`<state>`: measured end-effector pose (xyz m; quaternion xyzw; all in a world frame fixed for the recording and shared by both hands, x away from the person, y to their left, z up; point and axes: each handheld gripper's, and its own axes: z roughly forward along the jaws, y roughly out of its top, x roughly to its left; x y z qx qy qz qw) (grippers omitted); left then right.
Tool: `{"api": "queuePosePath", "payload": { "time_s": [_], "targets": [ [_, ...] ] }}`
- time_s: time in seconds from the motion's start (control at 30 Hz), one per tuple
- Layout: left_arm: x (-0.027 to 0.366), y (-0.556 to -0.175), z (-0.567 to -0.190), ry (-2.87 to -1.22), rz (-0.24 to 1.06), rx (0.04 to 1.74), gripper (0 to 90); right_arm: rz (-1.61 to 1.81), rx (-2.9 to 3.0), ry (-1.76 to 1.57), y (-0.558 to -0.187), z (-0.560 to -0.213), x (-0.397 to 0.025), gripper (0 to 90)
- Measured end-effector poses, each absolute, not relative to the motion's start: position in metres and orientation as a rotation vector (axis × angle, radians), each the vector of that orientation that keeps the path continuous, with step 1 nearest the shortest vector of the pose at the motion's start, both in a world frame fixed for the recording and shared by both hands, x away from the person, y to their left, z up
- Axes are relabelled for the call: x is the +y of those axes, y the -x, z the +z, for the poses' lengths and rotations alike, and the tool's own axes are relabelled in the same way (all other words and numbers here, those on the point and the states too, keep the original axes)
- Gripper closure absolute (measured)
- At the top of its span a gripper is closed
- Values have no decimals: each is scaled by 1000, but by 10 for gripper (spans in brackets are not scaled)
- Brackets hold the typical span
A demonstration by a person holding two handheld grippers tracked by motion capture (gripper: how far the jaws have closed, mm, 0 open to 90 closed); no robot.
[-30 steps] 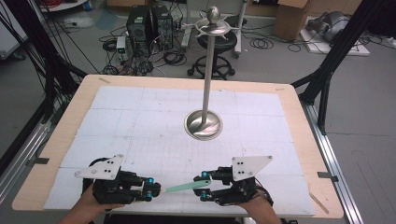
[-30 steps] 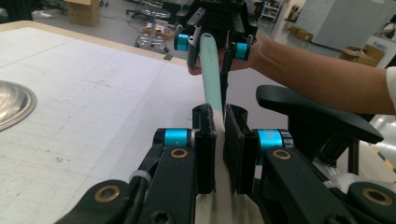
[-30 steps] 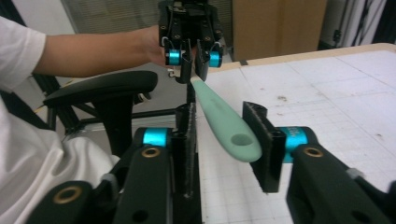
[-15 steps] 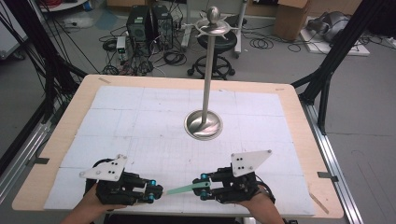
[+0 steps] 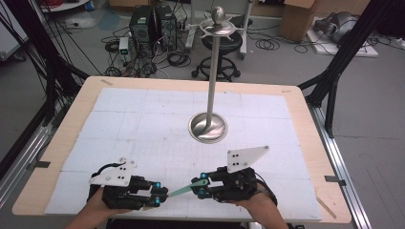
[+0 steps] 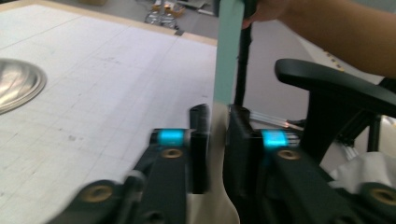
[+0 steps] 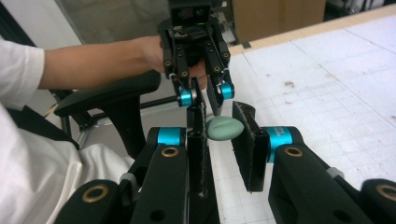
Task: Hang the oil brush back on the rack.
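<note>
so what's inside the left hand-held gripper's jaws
One end of the green strip, pinched in the left hand-held gripper. The clamped part is covered by the jaws.

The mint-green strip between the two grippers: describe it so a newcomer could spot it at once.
Start at the tall metal stand in the middle of the white-topped table, then drop to the near edge, where two black grippers face each other. The mint-green strip bridges them, one end in the left gripper, the other at the right gripper. It is the one pale green, flat, slender thing among black parts.
</note>
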<state>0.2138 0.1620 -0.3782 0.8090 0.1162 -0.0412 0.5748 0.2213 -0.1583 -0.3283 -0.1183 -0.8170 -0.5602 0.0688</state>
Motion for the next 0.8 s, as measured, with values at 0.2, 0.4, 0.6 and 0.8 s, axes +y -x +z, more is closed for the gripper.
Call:
{"api": "queuePosePath", "payload": {
  "time_s": [0.2, 0.4, 0.6, 0.8],
  "targets": [
    [158, -209, -374, -1932, 65, 322, 472, -1649, -2504, 455, -225, -319, -152, 760],
    [152, -207, -369, -1922, 188, 348, 483, -1600, -2548, 554, -227, -312, -146, 759],
    [141, -210, -369, -1960, 231, 344, 540, -1575, -2540, 636, -229, -307, -144, 759],
    [128, -212, -371, -2002, 230, 325, 633, -1525, -2557, 671, -231, -306, -141, 759]
  ]
}}
